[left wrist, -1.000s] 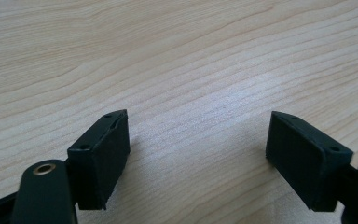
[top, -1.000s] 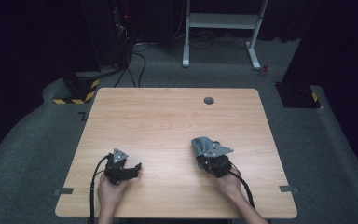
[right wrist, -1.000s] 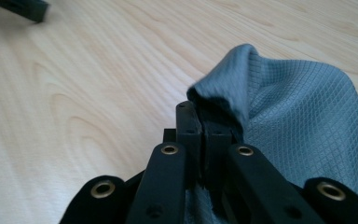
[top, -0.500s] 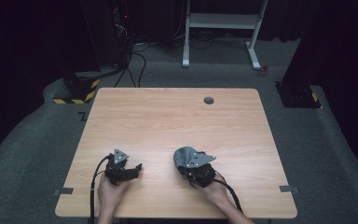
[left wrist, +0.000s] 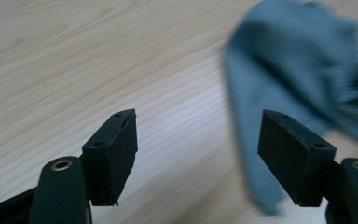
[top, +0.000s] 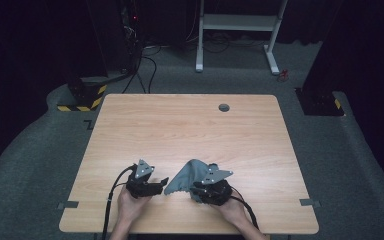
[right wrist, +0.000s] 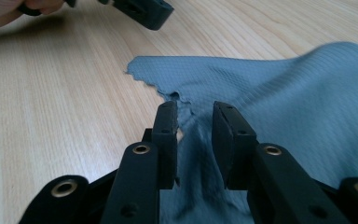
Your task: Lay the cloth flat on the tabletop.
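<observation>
- Right hand-held gripper (right wrist: pixel 194 122) pinches a fold of the grey-blue cloth (right wrist: pixel 279 98): in the right gripper view its two black jaws stand close together with bunched fabric squeezed between them, so the hold looks firm enough to drag or lift the cloth.
- From the high view, the same right hand-held gripper (top: pixel 206 189) sits near the front edge of the desk (top: pixel 180 125), and the cloth (top: pixel 182 177) fans out from it toward the left, part raised and part lying on the wood.
- Left hand-held gripper (top: pixel 161 184) rests just beside the cloth's free end, held low on the desk by the left hand (top: pixel 130 202).
- Its jaws are spread wide in the left gripper view, left hand-held gripper (left wrist: pixel 198 161) empty, with bare wood between them and the cloth (left wrist: pixel 298 79) reaching down past the inner side of the right-hand jaw.
- That spread stance, aimed at the loose edge, reads as preparation to take a second grip; the wavy-cut corner (right wrist: pixel 142 73) lies flat on the desk pointing toward it.
- One pinch point leaves the cloth sagging into folds, so I judge a second hold on the far corner is needed before it can be stretched flat or folded.
- A round cable hole (top: pixel 224 107) sits well apart near the desk's far edge, out of the way of the work.
</observation>
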Action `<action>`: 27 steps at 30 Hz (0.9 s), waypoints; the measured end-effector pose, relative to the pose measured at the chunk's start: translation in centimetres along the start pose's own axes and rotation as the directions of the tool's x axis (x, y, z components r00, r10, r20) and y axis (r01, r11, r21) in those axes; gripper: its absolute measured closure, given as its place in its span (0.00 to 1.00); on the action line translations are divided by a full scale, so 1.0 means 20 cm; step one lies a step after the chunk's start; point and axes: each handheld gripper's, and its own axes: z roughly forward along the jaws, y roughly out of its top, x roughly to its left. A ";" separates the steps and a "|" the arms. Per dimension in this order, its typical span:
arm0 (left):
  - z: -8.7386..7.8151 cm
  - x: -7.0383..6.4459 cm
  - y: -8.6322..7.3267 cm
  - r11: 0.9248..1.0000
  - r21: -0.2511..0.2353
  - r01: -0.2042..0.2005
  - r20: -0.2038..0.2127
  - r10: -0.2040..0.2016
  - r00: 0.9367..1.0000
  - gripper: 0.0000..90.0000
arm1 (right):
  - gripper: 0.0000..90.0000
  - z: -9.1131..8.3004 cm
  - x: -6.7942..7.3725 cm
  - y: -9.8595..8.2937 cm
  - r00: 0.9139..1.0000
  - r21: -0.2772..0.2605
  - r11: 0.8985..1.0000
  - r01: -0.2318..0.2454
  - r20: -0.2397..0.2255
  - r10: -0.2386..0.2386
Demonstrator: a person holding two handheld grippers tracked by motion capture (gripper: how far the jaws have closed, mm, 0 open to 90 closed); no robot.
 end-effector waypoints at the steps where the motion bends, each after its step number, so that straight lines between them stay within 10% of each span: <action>1: -0.01 -0.03 0.02 1.000 -0.009 -0.020 0.029 0.020 0.999 0.32 | 0.79 -0.02 -0.01 -0.01 1.000 -0.005 1.000 0.001 0.005 -0.001; 7: 0.05 -0.19 0.06 0.993 0.022 -0.119 0.108 0.116 0.987 0.36 | 0.76 -0.08 -0.05 -0.10 0.998 0.011 0.999 -0.037 0.046 0.036; 12: 0.12 -0.26 0.05 0.983 0.055 -0.175 0.091 0.170 0.981 0.43 | 0.73 -0.08 -0.06 -0.12 0.997 0.014 0.999 -0.050 0.056 0.049; 27: 0.18 -0.30 0.07 0.975 0.072 -0.212 0.081 0.206 0.975 0.89 | 0.99 -0.04 -0.04 -0.08 0.993 0.026 1.000 -0.003 0.117 0.000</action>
